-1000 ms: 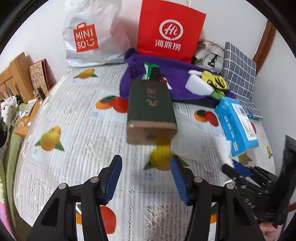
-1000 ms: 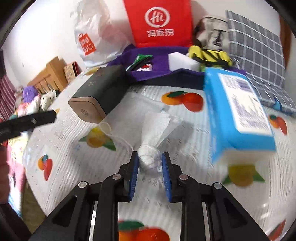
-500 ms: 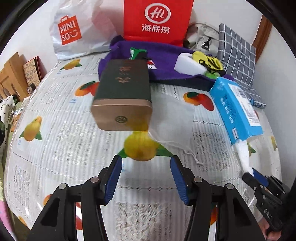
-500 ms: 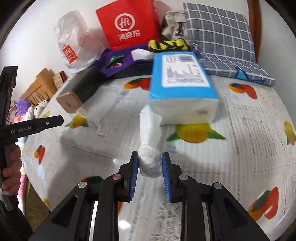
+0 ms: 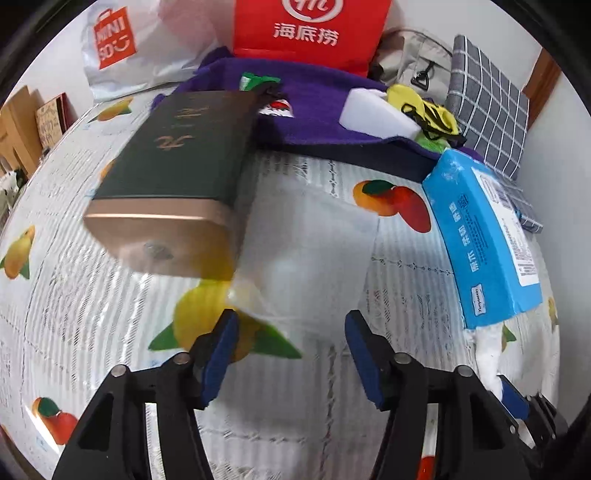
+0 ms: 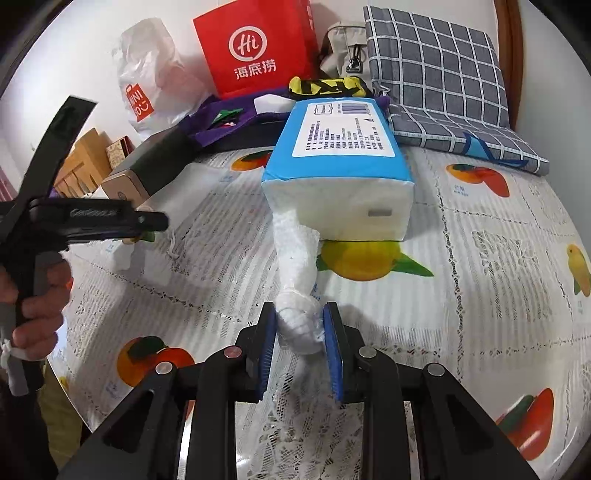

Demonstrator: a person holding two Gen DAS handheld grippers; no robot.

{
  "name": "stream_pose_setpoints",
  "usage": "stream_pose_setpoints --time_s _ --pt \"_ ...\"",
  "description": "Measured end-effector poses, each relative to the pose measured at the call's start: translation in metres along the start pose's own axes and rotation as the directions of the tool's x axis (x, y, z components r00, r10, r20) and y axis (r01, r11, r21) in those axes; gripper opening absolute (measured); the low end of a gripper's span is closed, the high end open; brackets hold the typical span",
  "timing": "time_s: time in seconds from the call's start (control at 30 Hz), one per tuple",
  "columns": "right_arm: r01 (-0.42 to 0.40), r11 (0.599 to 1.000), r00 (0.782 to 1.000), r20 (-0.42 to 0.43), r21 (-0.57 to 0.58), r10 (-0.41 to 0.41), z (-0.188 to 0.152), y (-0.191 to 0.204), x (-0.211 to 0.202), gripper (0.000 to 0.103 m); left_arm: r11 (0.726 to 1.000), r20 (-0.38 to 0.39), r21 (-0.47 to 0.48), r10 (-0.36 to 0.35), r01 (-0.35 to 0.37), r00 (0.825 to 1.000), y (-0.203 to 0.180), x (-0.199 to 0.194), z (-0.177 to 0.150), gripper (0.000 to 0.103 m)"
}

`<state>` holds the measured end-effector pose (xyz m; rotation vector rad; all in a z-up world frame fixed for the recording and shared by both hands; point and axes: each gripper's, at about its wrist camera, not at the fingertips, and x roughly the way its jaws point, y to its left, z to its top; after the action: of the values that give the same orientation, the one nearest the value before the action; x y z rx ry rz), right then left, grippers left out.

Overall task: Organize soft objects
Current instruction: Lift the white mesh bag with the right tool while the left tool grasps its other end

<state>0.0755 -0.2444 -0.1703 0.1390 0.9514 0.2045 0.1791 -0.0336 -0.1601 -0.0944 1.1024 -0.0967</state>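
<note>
A blue tissue pack (image 6: pixel 340 155) lies on the fruit-print bedcover (image 6: pixel 480 258). A white twisted strand runs from its open end to a knot (image 6: pixel 299 325), and my right gripper (image 6: pixel 300 332) is shut on that knot. In the left wrist view the same pack (image 5: pixel 484 236) lies at the right. My left gripper (image 5: pixel 291 354) is low over the bed, its jaws opening with nothing pressed between them. Just ahead of it lies a flat white translucent pouch (image 5: pixel 314 236), beside a dark green box with a gold end (image 5: pixel 173 177).
Against the wall stand a red paper bag (image 5: pixel 310 29) and a white Miniso bag (image 5: pixel 122 48). A purple cloth (image 5: pixel 314 103) holds a white block (image 5: pixel 373 114) and yellow-black straps (image 5: pixel 428 110). A grey checked pillow (image 6: pixel 436 74) lies at the right. A hand (image 6: pixel 37 310) holds the left gripper.
My left gripper has moved down and closer to the green box and the white pouch, and its jaws have spread wider. The right gripper has drawn the knotted strand and tissue pack nearer, then held still.
</note>
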Motion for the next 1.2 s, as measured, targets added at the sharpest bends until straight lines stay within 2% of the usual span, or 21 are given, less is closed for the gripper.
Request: stream_pose_setpoints --time_s 0.13,0.2,0.37,0.43,0.7,0.77,0.93,1.07,1.1,1.2 --pt "-0.021 1.0 1.0 0.013 -0.003 0.021 -0.001 -0.002 -0.001 0.026 0.993 0.031 0.07 0.089 -0.091 0.996 -0.017 0.005 -0.001 0.058" --pt "-0.036 0.999 0.999 0.016 0.01 0.036 -0.001 -0.005 0.0 0.026 0.99 0.058 0.092 0.102 -0.108 0.993 -0.023 0.004 -0.004 0.047" --pt "-0.039 0.999 0.999 0.017 0.024 0.039 -0.002 -0.006 -0.001 0.026 0.989 0.055 0.116 0.08 -0.086 0.995 -0.026 -0.001 -0.006 0.011" --pt "-0.025 0.999 1.0 0.014 0.024 0.024 -0.001 -0.004 -0.001 0.026 0.99 0.046 0.122 0.066 -0.071 0.997 -0.023 -0.003 -0.009 0.008" --pt "0.019 0.999 1.0 -0.011 0.046 -0.018 -0.005 0.0 -0.006 0.026 0.987 0.002 0.142 0.08 -0.079 0.997 0.004 -0.022 -0.036 0.007" --pt "0.032 0.998 0.999 -0.017 0.052 -0.032 -0.007 0.0 -0.008 0.026 0.988 -0.007 0.123 0.095 -0.093 0.995 0.015 -0.029 -0.045 0.007" --pt "0.056 0.996 0.998 -0.038 0.077 -0.053 -0.013 0.001 -0.015 0.026 0.995 -0.044 0.064 0.077 -0.074 0.996 0.042 -0.04 -0.061 0.008" --pt "0.005 0.988 0.999 -0.047 0.153 0.002 -0.016 -0.005 -0.023 0.026 0.999 -0.078 0.033 0.034 -0.032 0.996 0.056 -0.05 -0.073 0.01" --pt "-0.002 0.986 0.999 -0.046 0.169 0.01 -0.017 -0.006 -0.026 0.026 0.999 -0.077 0.029 0.02 -0.018 0.997 0.058 -0.053 -0.075 0.011" --pt "0.018 0.984 0.999 -0.045 0.176 -0.01 -0.019 -0.006 -0.033 0.026 1.0 -0.053 0.028 0.012 -0.01 0.999 0.061 -0.065 -0.078 0.03"
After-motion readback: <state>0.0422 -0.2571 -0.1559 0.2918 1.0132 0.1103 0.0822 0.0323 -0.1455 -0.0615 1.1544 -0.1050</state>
